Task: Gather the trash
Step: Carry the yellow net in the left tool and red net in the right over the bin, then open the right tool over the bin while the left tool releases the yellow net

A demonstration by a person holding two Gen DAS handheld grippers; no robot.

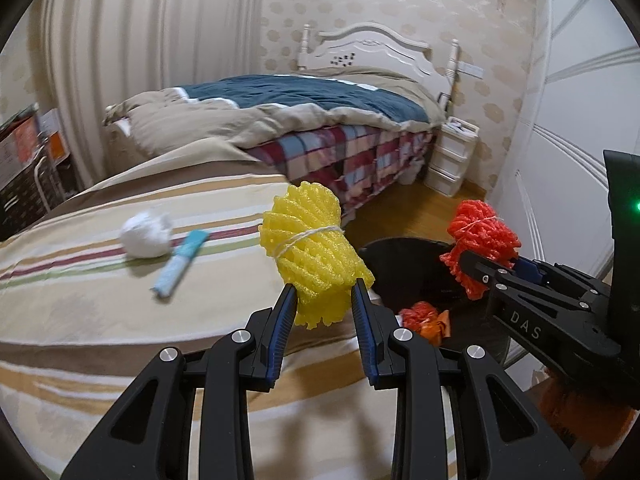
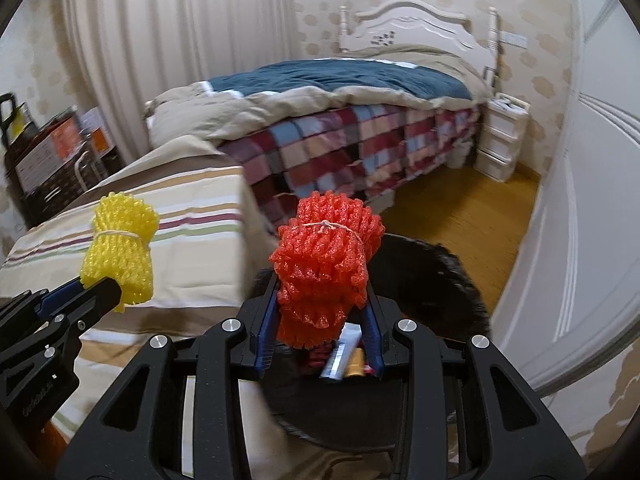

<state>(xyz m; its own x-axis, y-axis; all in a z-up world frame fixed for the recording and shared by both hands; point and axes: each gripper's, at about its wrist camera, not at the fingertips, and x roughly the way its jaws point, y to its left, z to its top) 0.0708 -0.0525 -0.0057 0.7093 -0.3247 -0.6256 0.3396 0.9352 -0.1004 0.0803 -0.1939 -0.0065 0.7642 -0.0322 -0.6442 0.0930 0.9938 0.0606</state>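
My left gripper [image 1: 323,285] is shut on a yellow foam-net bundle [image 1: 310,248] tied with string, held over the edge of the striped bed [image 1: 100,300]. My right gripper [image 2: 322,300] is shut on a red foam-net bundle [image 2: 326,256], held above the black trash bin [image 2: 432,288]. Each bundle also shows in the other view: the red foam net [image 1: 480,236] at the right, the yellow foam net [image 2: 120,248] at the left. The bin [image 1: 404,268] holds orange-red trash [image 1: 424,318], a small tube [image 2: 340,356] and other wrappers. A white crumpled paper ball [image 1: 145,236] and a light-blue wrapper [image 1: 180,264] lie on the bed.
A second bed [image 1: 304,112] with a blue and beige duvet and a plaid cover stands behind. White plastic drawers [image 1: 452,156] sit by its headboard. A white wardrobe door [image 2: 580,200] runs along the right. A shelf with boxes [image 1: 24,160] stands at the far left. Wooden floor [image 2: 460,216] lies between.
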